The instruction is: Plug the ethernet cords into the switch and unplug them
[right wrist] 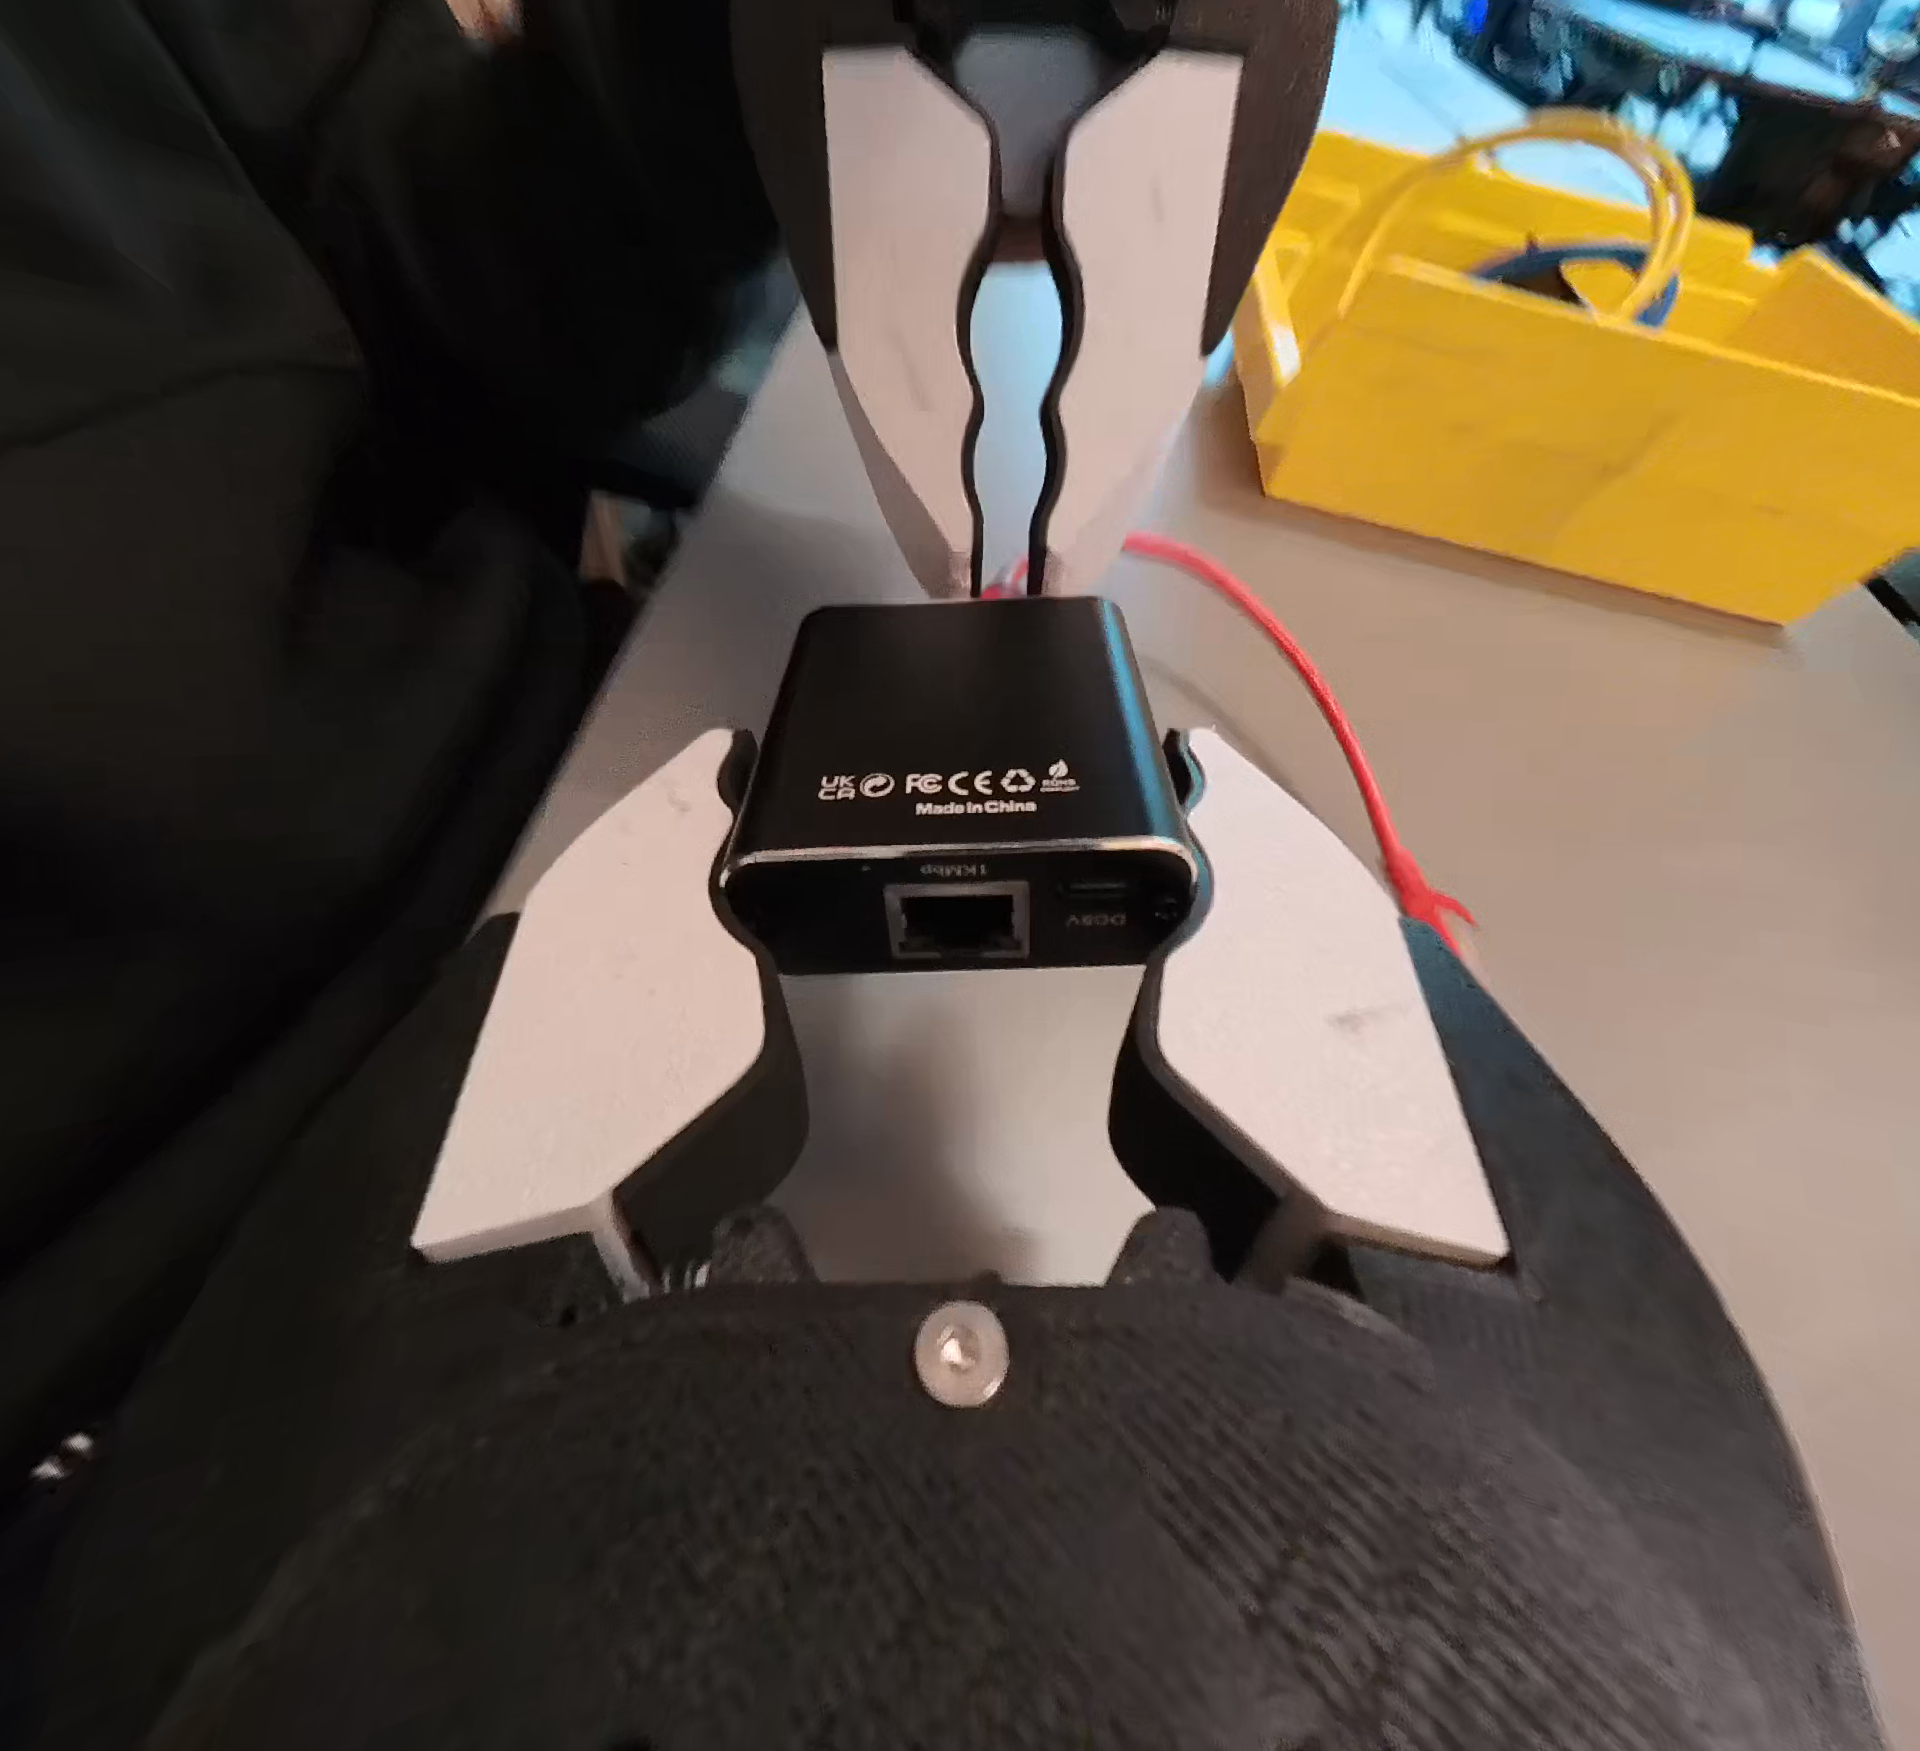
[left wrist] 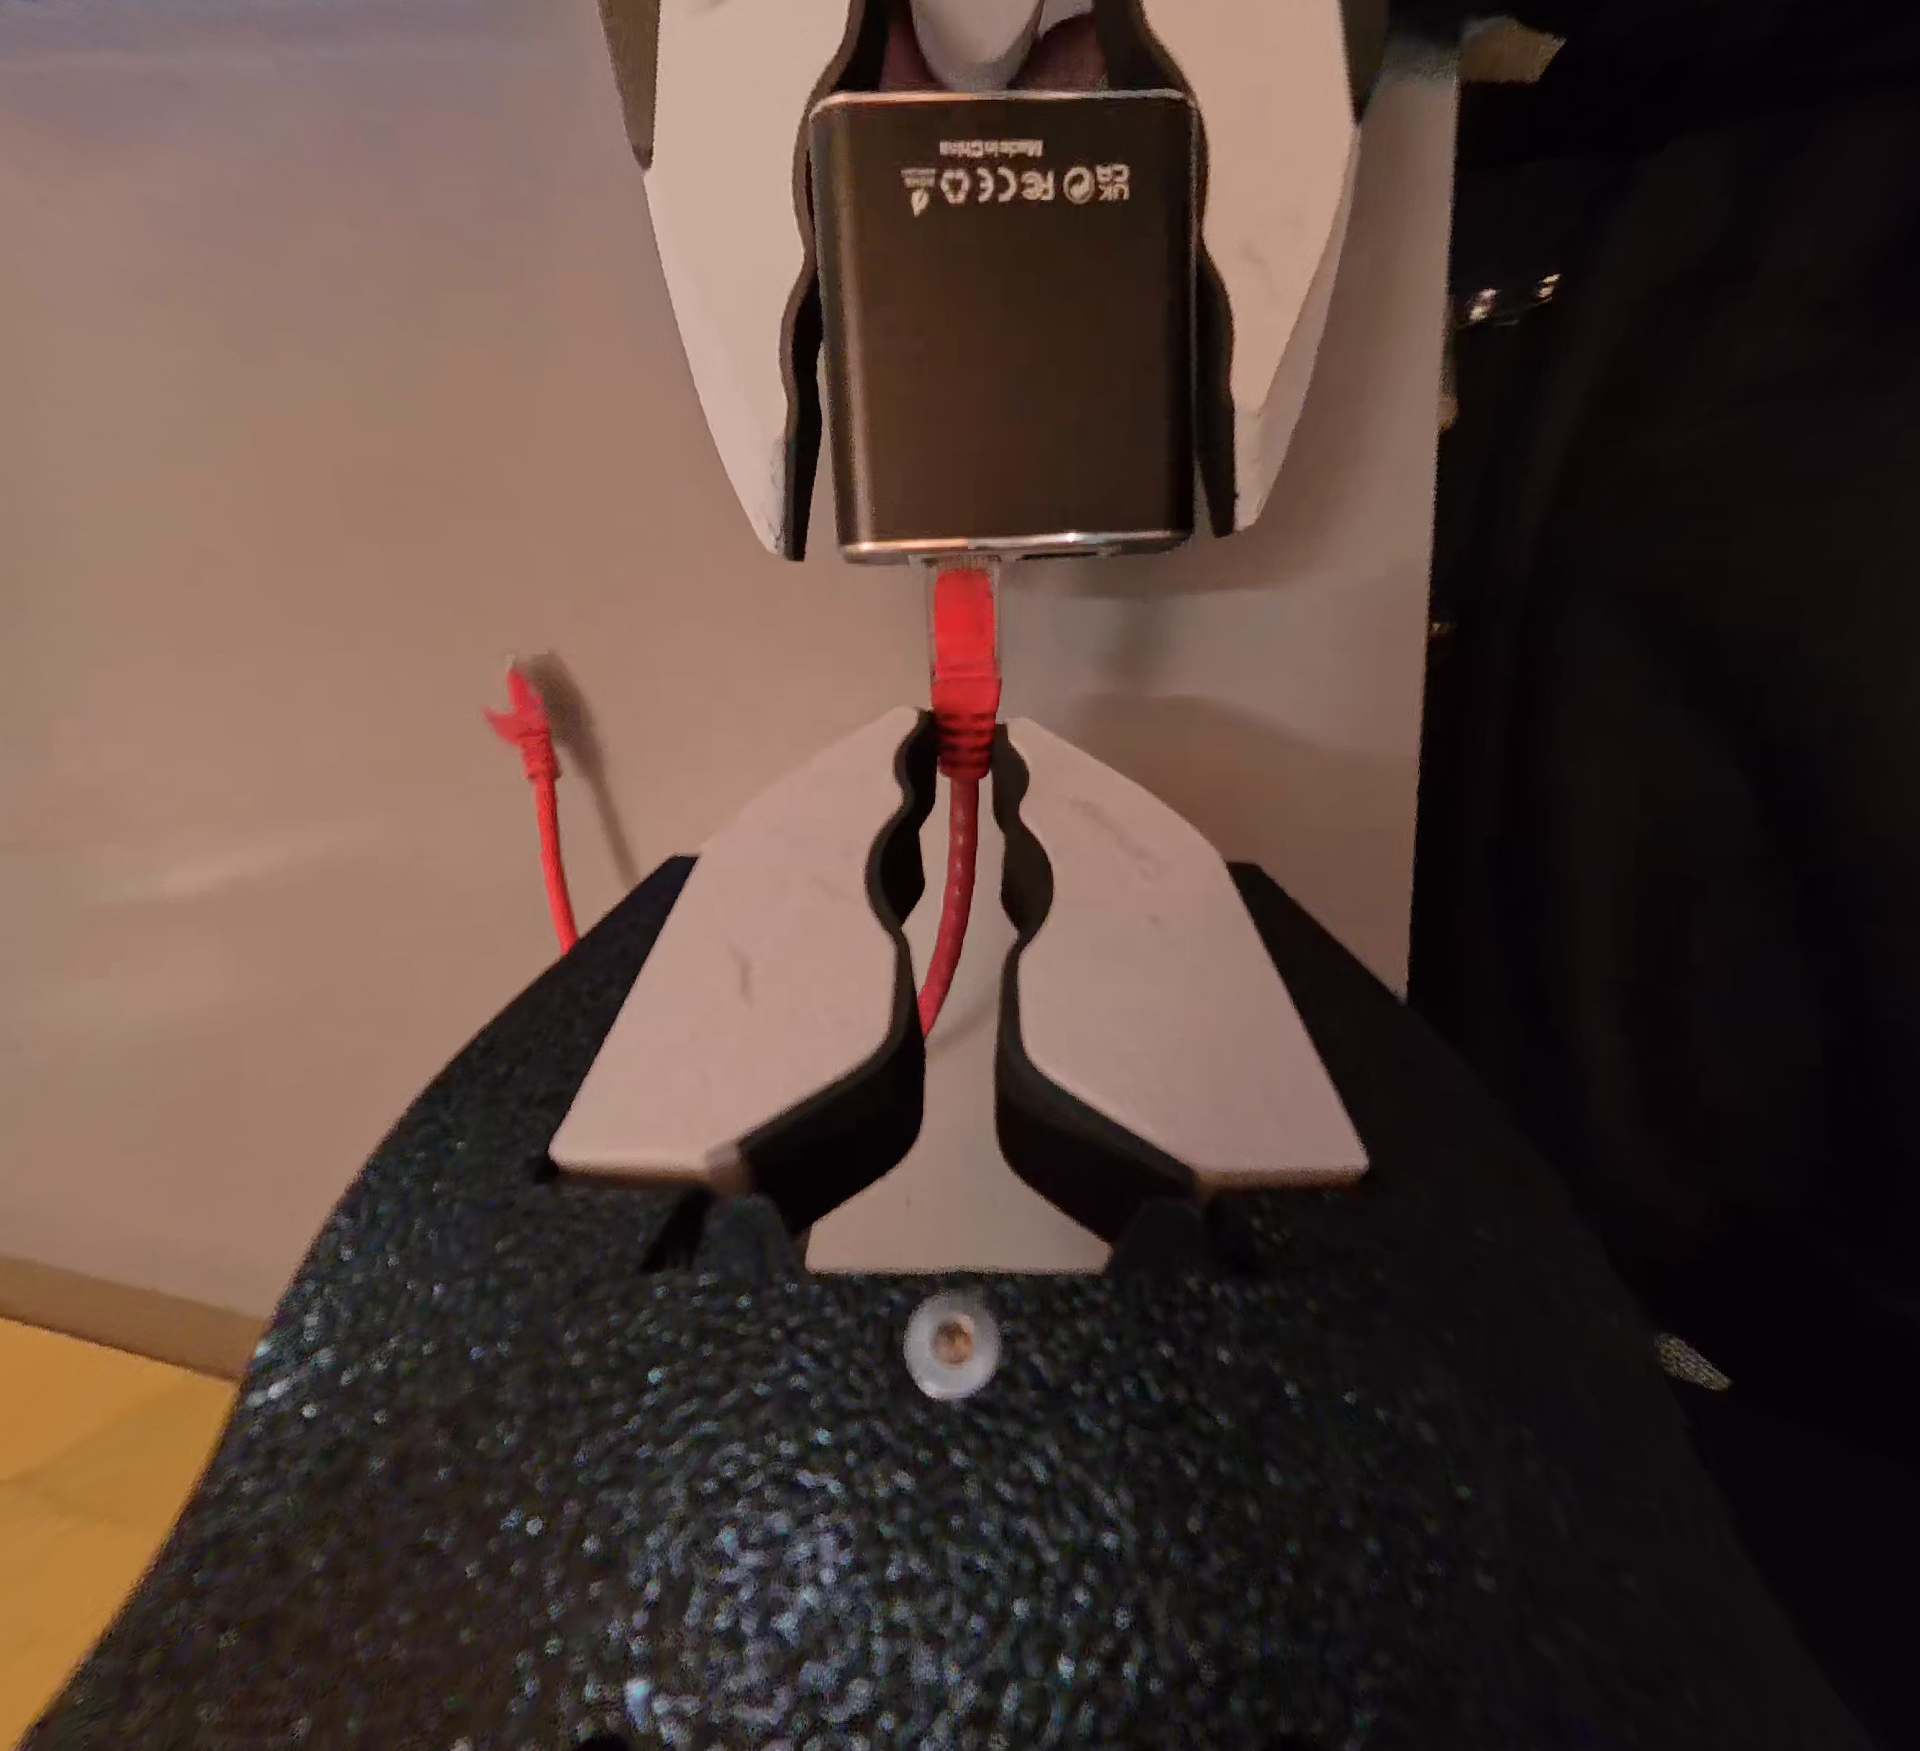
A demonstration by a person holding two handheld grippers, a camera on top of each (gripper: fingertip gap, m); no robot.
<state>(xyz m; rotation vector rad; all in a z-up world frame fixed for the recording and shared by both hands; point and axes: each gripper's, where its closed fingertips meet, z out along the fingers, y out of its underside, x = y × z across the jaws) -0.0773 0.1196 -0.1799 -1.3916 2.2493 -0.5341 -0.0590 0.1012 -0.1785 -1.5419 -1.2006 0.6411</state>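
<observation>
Left wrist view: the left gripper (left wrist: 961,745), at frame centre, is clenched on the strain-relief boot of a red ethernet cord (left wrist: 964,662) whose plug sits at, and appears seated in, a port on the near end of the switch (left wrist: 1003,330), a small black box in the upper centre. The right gripper (left wrist: 1003,548) reaches down from the top of the frame and grasps the switch by its two sides. A second red plug (left wrist: 525,714) stands free at the left, apart from the switch, against the pale table (left wrist: 260,454). Right wrist view: the right gripper (right wrist: 961,771) holds the switch (right wrist: 956,766) at frame centre, an unoccupied port facing the camera; beyond it the left gripper (right wrist: 1008,558) pinches the cord at the far end. The loose red cord (right wrist: 1340,725) trails down the right side over the table (right wrist: 1558,870); a yellow bin (right wrist: 1558,413) sits at the upper right.
</observation>
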